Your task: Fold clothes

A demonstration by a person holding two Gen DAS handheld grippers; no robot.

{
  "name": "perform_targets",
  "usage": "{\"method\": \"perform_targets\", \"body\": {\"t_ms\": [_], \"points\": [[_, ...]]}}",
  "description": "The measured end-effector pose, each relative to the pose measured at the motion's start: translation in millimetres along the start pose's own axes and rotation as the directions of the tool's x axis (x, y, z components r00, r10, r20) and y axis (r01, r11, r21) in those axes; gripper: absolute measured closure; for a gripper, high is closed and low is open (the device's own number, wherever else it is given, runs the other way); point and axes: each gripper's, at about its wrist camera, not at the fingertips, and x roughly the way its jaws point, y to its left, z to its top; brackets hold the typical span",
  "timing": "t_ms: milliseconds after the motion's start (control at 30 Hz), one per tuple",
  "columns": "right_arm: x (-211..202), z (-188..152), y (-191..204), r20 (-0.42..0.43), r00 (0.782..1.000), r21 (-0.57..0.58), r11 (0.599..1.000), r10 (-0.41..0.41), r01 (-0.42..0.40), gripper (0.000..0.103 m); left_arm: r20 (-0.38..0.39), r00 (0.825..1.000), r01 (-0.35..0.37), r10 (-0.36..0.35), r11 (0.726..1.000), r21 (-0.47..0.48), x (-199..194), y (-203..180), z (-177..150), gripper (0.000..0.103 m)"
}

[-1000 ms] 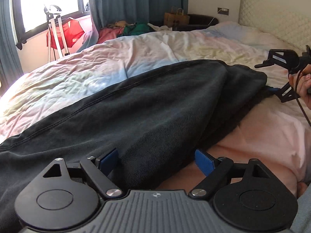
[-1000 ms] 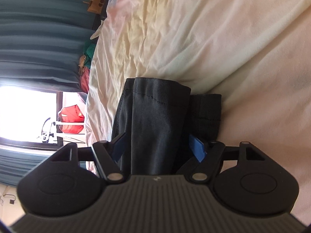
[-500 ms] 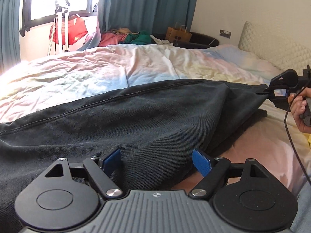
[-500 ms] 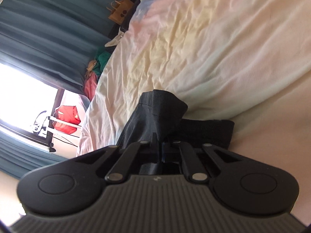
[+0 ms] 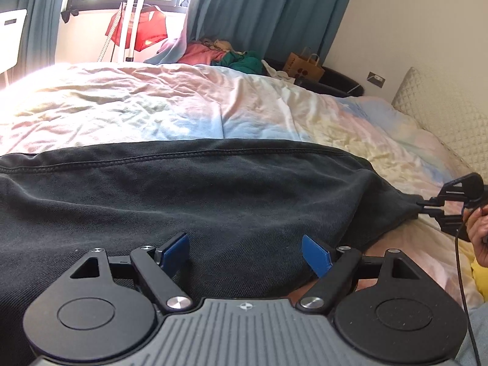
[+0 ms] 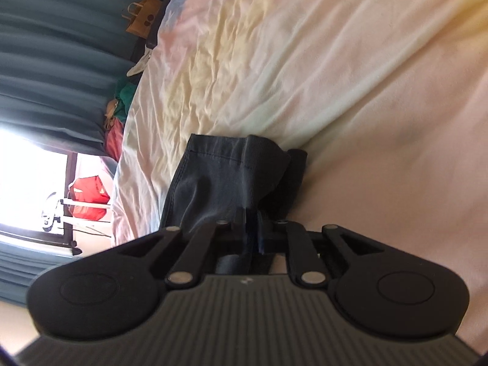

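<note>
A dark grey garment [image 5: 213, 201] lies stretched across the pastel duvet [image 5: 152, 106], its stitched seam running along the far edge. My left gripper [image 5: 245, 251] hovers over the garment's near edge, open, with its blue pads wide apart and the cloth lying between and under them. At the right, a hand [image 5: 479, 238] holds my right gripper [image 5: 422, 209], which pinches the garment's end. In the right wrist view the right gripper [image 6: 250, 228] presses on bunched dark fabric [image 6: 225, 177]; its jaws are opening slightly with the cloth still clamped between them.
A quilted headboard [image 5: 451, 116] bounds the bed on the right. Beyond the bed lie a pile of coloured clothes [image 5: 219, 55], a brown paper bag [image 5: 302, 67] and a rack with a red item [image 5: 140, 30] by the window. Blue curtains hang behind.
My right gripper went from open around the garment's end to shut on it and lifted it, bunching the cloth. My left gripper rolled and shifted along the garment, staying open.
</note>
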Motion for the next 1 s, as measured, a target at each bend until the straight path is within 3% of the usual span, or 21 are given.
{"method": "perform_targets", "body": {"t_ms": [33,100,133,400,567,733,867,933,1000], "points": [[0,-2,-1,-0.018,1.000,0.006,1.000,0.007,-0.006,0.060,0.009,1.000,-0.002,0.002,1.000,-0.015,-2,3,1,0.020],[-1,-7,-2,-0.055,0.998,0.018,1.000,0.020,-0.019,0.033,0.023,1.000,-0.016,0.017,0.999,-0.042,-4,8,2,0.020],[-1,-9,-2,-0.070,0.997,0.024,0.999,0.026,-0.024,0.029,0.028,0.999,-0.025,0.026,0.998,-0.054,-5,10,2,0.020],[38,-14,-10,-0.059,0.997,0.146,0.988,0.052,-0.043,0.029,0.050,0.993,-0.095,0.106,0.980,-0.176,-11,31,6,0.020],[55,-8,-6,0.002,0.998,0.084,0.995,0.063,-0.063,0.029,0.065,0.988,-0.123,0.142,0.963,-0.242,-15,43,2,0.020],[62,4,-9,0.016,0.981,0.098,0.976,0.194,-0.194,0.028,0.075,0.983,-0.146,0.169,0.957,-0.251,-18,45,2,0.020],[56,10,4,0.016,0.937,0.033,0.936,0.350,-0.350,0.028,0.069,0.980,-0.163,0.186,0.955,-0.249,-19,45,2,0.020],[59,13,7,-0.001,0.931,0.019,0.931,0.365,-0.365,0.028,0.067,0.980,-0.169,0.190,0.955,-0.243,-18,44,1,0.020],[69,14,5,-0.048,0.952,0.016,0.953,0.301,-0.301,0.029,0.064,0.979,-0.175,0.195,0.956,-0.234,-17,42,1,0.020]]}}
